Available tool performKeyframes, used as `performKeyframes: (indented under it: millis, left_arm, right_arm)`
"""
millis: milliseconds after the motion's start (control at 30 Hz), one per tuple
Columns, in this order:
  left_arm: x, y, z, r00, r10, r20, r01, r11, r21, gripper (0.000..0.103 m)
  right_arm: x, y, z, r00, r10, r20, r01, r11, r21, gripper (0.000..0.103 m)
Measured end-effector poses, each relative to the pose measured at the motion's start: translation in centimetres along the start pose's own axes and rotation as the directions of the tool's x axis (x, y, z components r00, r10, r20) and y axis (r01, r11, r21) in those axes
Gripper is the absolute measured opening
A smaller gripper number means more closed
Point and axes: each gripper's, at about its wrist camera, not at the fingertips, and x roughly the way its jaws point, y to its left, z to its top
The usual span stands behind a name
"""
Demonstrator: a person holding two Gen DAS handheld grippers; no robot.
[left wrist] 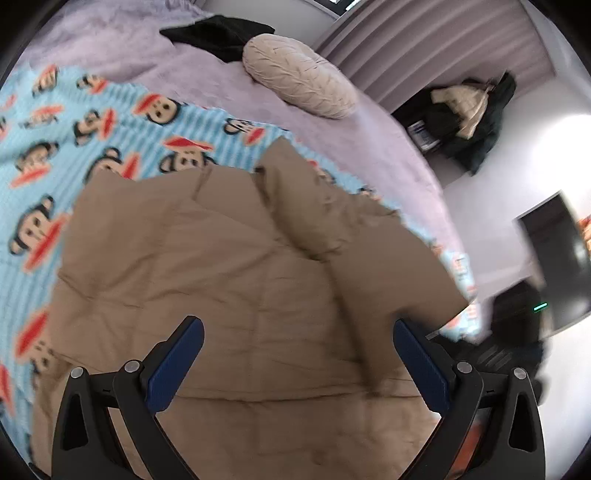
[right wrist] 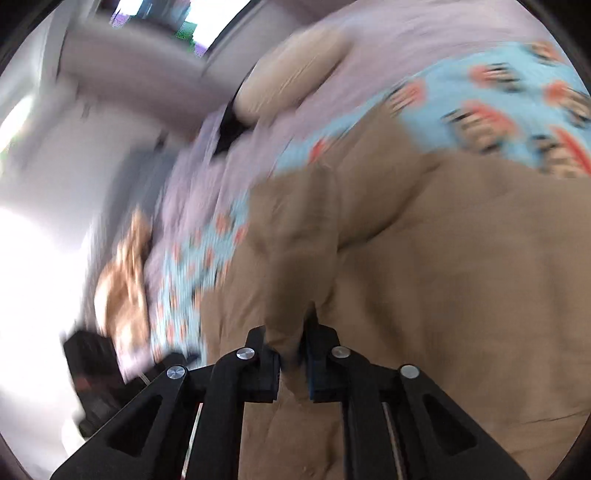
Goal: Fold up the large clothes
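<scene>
My right hand-held gripper [right wrist: 291, 354] pinches a thin fold of the tan jacket [left wrist: 236, 288] at frame centre, on the bed [left wrist: 369, 122]; it could slip free. Left hand-held gripper [left wrist: 297, 365] gapes empty.

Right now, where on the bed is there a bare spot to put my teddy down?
Free: the lilac bedcover between the monkey blanket and the black garment, and the strip from the beige cushion down the bed's edge. Crowded: the near side, where the tan coat covers the blanket and both tongs work.
</scene>
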Motion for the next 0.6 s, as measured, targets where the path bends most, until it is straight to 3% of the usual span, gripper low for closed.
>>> performKeyframes:
  millis: [33, 100, 200, 300, 400, 500, 533, 567, 600]
  left_arm:
    - [-0.1, 0.2, 0.1, 0.999, -0.032, -0.006, 0.031, 0.999, -0.019, 0.103]
    - [0.1, 0.6, 0.1, 0.998, -0.065, -0.024, 0.064, 0.997, -0.042, 0.103]
    - [1.2, 0.9, -0.1, 0.997, -0.052, -0.063, 0.05, 0.998, -0.043, 0.103]
    - [2.8, 1.5, -0.5, 0.993, -0.024, -0.113, 0.02, 0.999, -0.038, 0.103]
    - [5.1, 2.0, -0.9, 0.984, 0.065, -0.168, -0.067, 0.998, -0.008, 0.103]
    - [7.0, 2.0, -1.1, 0.973, 0.118, -0.198, -0.118, 0.993, 0.015, 0.1]
    - [7.2, 1.7, -1.1, 0.974, 0.118, -0.194, -0.116, 0.993, 0.02, 0.079]
    - [7.6, 1.4, -1.0, 0.972, 0.111, -0.205, -0.109, 0.994, 0.025, 0.047]
    - [8.0, 1.1, -1.0, 0.969, 0.103, -0.225, -0.101, 0.995, 0.019, 0.031]
  right_arm:
    - [1.5, 1.1, -0.7, 0.998, -0.014, -0.056, 0.013, 0.999, -0.03, 0.039]
    - [3.6, 2.5, -2.3, 0.989, -0.047, -0.142, 0.038, 0.997, -0.07, 0.071]
    - [3.6, 2.5, -4.7, 0.979, -0.074, -0.188, 0.06, 0.995, -0.079, 0.071]
    - [0.5, -1.0, -6.6, 0.978, -0.104, -0.179, 0.109, 0.994, 0.021, 0.071]
    - [-4.3, -6.8, -8.6, 0.985, -0.121, -0.125, 0.147, 0.963, 0.225, 0.071]
    - [-8.6, -12.3, -10.0, 0.995, -0.099, -0.019, 0.097, 0.889, 0.447, 0.071]
    - [-9.3, -13.2, -10.0, 0.996, -0.089, 0.011, 0.073, 0.873, 0.482, 0.07]
    - [-10.2, -14.3, -10.0, 0.994, -0.084, 0.068, 0.037, 0.853, 0.52, 0.067]
    - [-10.7, -14.9, -9.7, 0.989, -0.109, 0.097, 0.042, 0.848, 0.529, 0.046]
